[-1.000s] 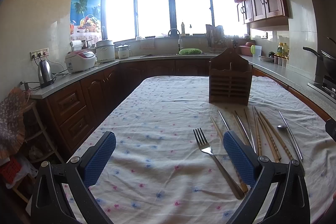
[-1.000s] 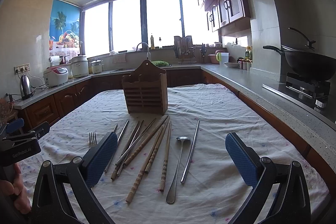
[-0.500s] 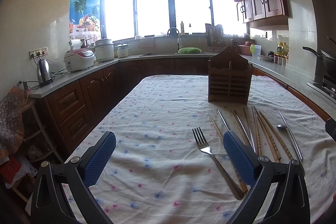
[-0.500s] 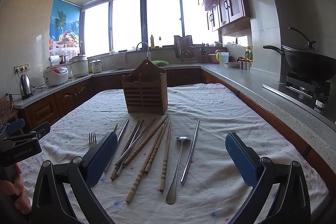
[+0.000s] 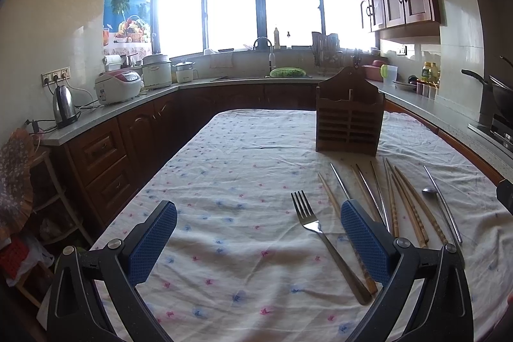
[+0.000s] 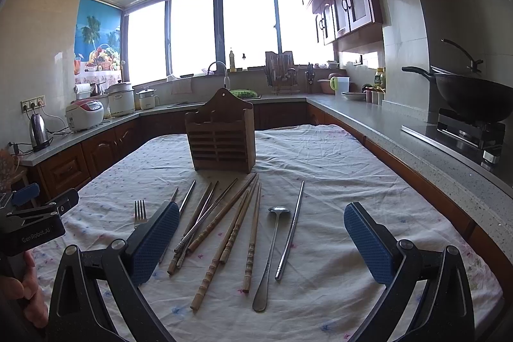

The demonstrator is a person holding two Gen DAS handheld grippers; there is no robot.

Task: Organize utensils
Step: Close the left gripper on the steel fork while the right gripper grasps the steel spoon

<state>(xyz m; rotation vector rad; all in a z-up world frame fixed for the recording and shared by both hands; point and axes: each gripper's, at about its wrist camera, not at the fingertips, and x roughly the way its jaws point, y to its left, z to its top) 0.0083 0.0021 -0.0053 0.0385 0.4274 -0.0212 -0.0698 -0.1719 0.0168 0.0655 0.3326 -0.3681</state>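
Note:
A wooden utensil holder [image 6: 221, 137] stands upright on the clothed table [image 6: 336, 169]; it also shows in the left wrist view [image 5: 349, 120]. In front of it lie a metal fork [image 5: 320, 239], several wooden chopsticks [image 6: 224, 233], metal chopsticks [image 6: 293, 223] and a metal spoon [image 6: 272, 249]. My right gripper [image 6: 261, 241] is open and empty above the chopsticks and spoon. My left gripper [image 5: 258, 236] is open and empty, just left of the fork; it shows at the left edge of the right wrist view [image 6: 35, 213].
Counters run round the table: a kettle [image 5: 64, 106] and rice cookers [image 5: 118, 85] at left, a sink [image 5: 272, 74] at the back, a wok on a stove [image 6: 471, 98] at right. The table's edges drop off on both sides.
Hardly anything differs. The left wrist view has shifted very slightly; both grippers stay open and the utensils lie where they were.

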